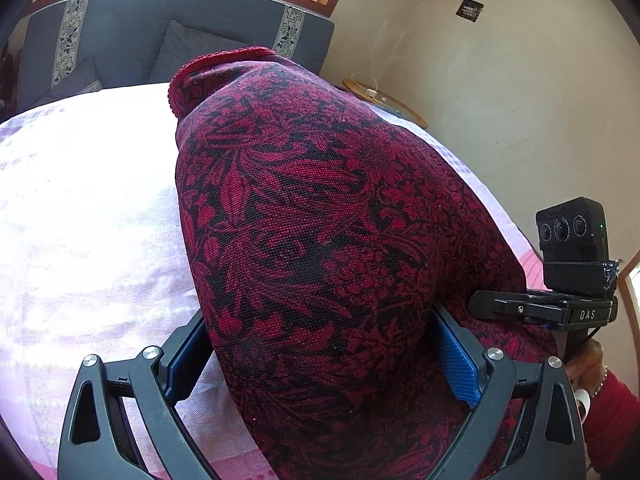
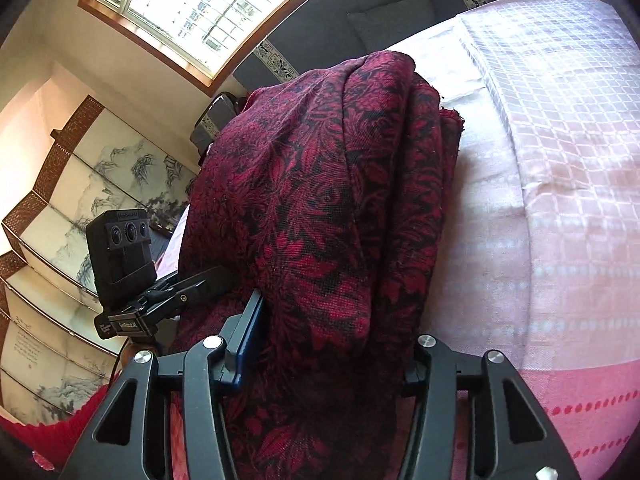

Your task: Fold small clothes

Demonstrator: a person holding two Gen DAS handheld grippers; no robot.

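1. Left wrist view: the cloth (image 1: 320, 240), dark red with a black leaf pattern, lies on the bed (image 1: 92, 208) and runs away from us toward the far edge by the sofa (image 1: 132, 36). Its long axis follows the line our left gripper (image 1: 320, 344) points along. Its red hem sits at the far end.

2. Same view: our left jaws stand spread wide, one on each side of the cloth's near end. The blue pad (image 1: 458, 360) on the right is bare, and we judge that nothing is pinched here.

3. Same view: the right gripper (image 1: 516, 308) comes in from the right edge of the bed, touching the cloth's right flank.

4. Right wrist view: the cloth (image 2: 320, 208) rises as a folded bundle straight ahead of our right gripper (image 2: 324, 356), again lengthwise toward the far edge. The bed (image 2: 540, 200) lies bare to its right.

5. Same view: our right jaws sit partly closed with the bundle filling the gap. The pads look pressed on the fabric, so we take this as a grip.

6. Judgement: both grippers sit at the near end, so the next fold would carry it forward.
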